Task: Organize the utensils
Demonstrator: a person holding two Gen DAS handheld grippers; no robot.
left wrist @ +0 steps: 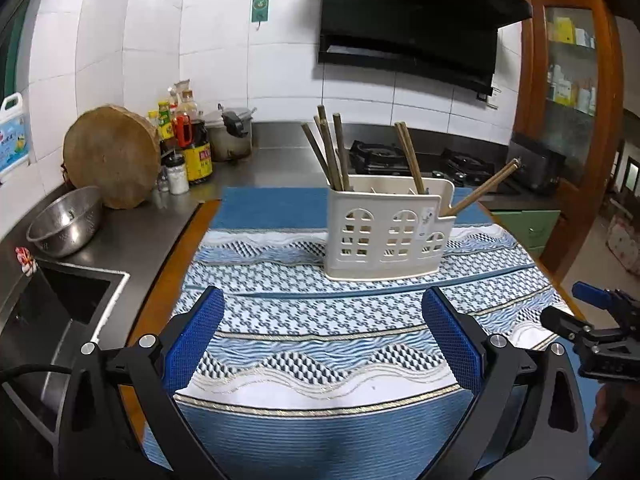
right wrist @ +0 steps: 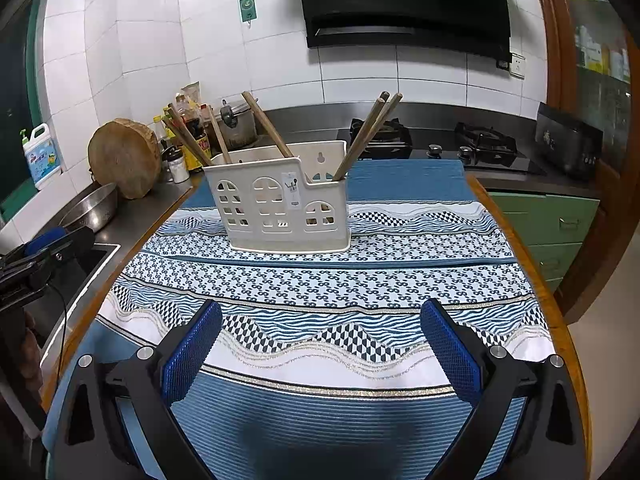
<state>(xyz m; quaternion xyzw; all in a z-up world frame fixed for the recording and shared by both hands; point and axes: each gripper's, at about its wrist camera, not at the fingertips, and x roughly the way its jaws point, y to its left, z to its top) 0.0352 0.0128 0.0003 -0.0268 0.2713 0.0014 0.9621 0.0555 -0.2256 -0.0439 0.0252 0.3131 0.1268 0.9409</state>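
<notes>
A cream plastic utensil holder (left wrist: 388, 232) (right wrist: 286, 210) with arched cut-outs stands upright on the blue patterned cloth (left wrist: 320, 320) (right wrist: 340, 280). Several brown chopsticks (left wrist: 332, 148) (right wrist: 266, 124) lean out of its taller part, and a pair (left wrist: 480, 190) (right wrist: 368, 136) leans out of the low end section. My left gripper (left wrist: 322, 300) is open, well short of the holder, with nothing between its blue pads. My right gripper (right wrist: 320, 314) is open too, also empty and nearer than the holder. Each gripper shows at the edge of the other's view.
A steel counter at the left carries a metal bowl (left wrist: 66, 220), a round wooden chopping block (left wrist: 112, 156), sauce bottles (left wrist: 192, 144) and a pot (left wrist: 230, 136). A sink (left wrist: 68, 300) lies beside the table. A gas hob (right wrist: 432, 140) and green drawers (right wrist: 556, 228) are at the right.
</notes>
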